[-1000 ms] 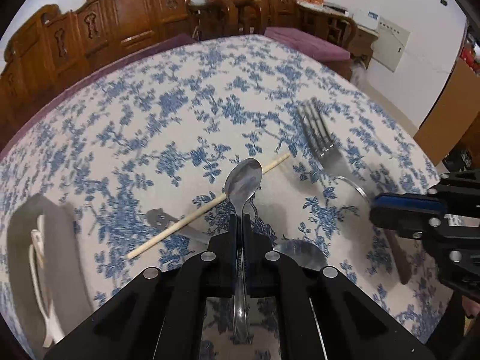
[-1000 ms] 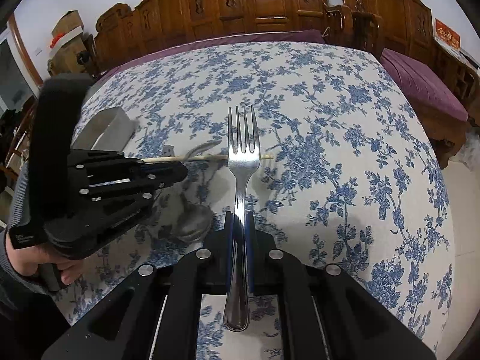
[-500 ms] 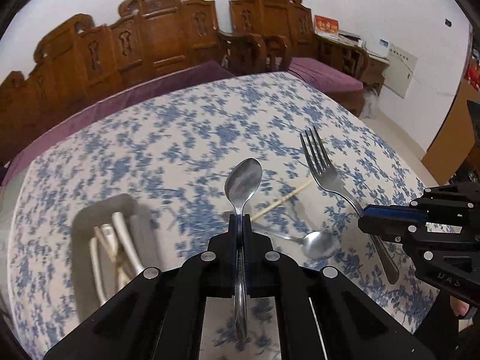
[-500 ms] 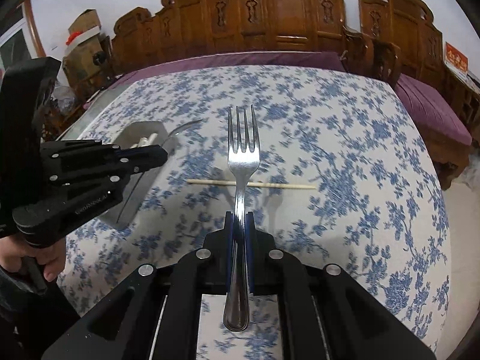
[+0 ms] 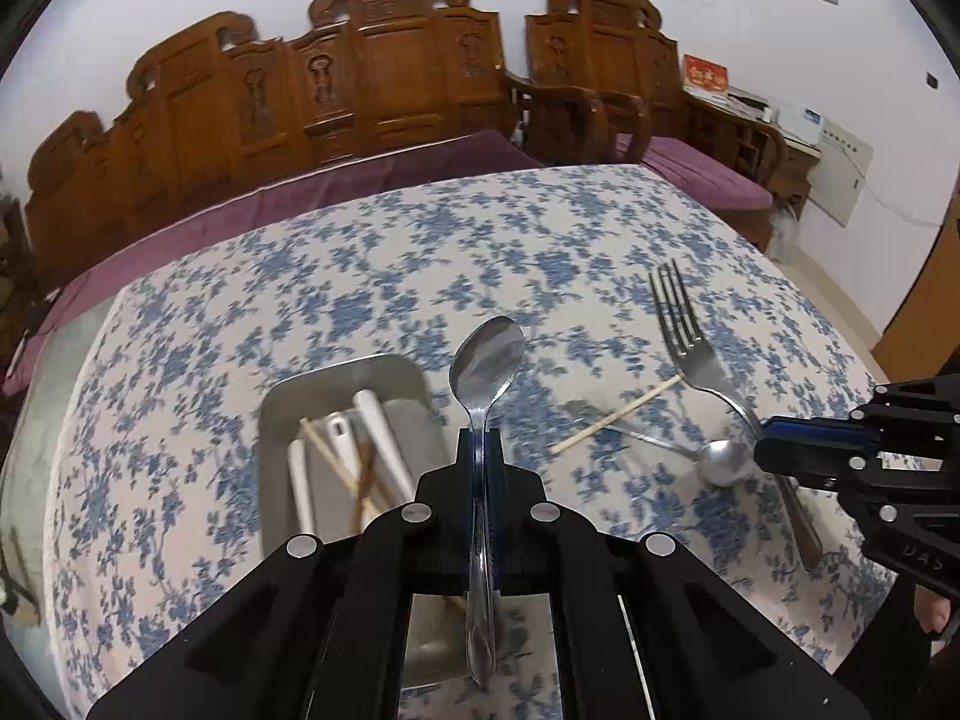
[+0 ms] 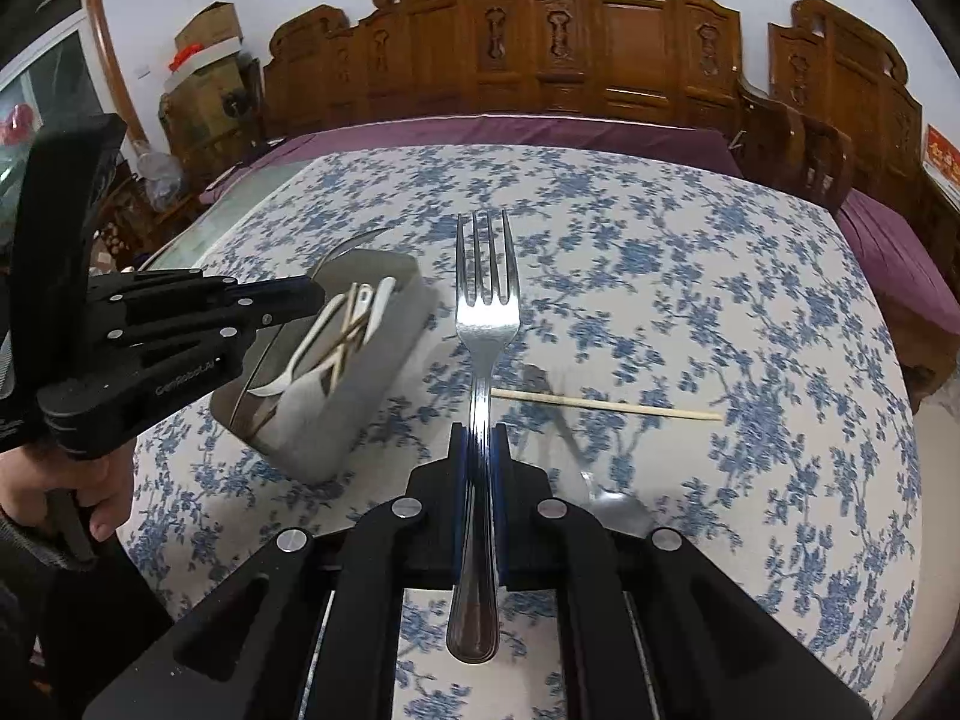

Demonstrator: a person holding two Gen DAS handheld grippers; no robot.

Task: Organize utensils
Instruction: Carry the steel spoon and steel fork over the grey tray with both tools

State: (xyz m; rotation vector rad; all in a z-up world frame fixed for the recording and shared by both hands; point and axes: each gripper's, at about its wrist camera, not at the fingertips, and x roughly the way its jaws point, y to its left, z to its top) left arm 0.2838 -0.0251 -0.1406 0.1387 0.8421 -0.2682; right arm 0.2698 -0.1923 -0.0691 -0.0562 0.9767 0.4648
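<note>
My left gripper (image 5: 480, 441) is shut on the handle of a steel spoon (image 5: 487, 360), whose bowl points forward above the right side of a metal tray (image 5: 342, 369). The tray holds white spoons (image 5: 384, 444) and chopsticks (image 5: 336, 462). My right gripper (image 6: 480, 435) is shut on a steel fork (image 6: 486, 300), tines forward, held above the cloth just right of the tray (image 6: 336, 438). On the cloth lie a single chopstick (image 6: 606, 405) and a second steel spoon (image 6: 618, 510). The left gripper (image 6: 315, 300) hangs over the tray's left part.
The table wears a blue-flowered cloth (image 5: 420, 240). A carved wooden bench (image 5: 372, 78) with purple cushions runs along the far side and right. A hand (image 6: 90, 480) grips the left tool's handle. Boxes (image 6: 210, 36) stand far left.
Both grippers have risen and moved left across the table with the spoon and the fork in them. The tray has come from the left edge to just under the left gripper.
</note>
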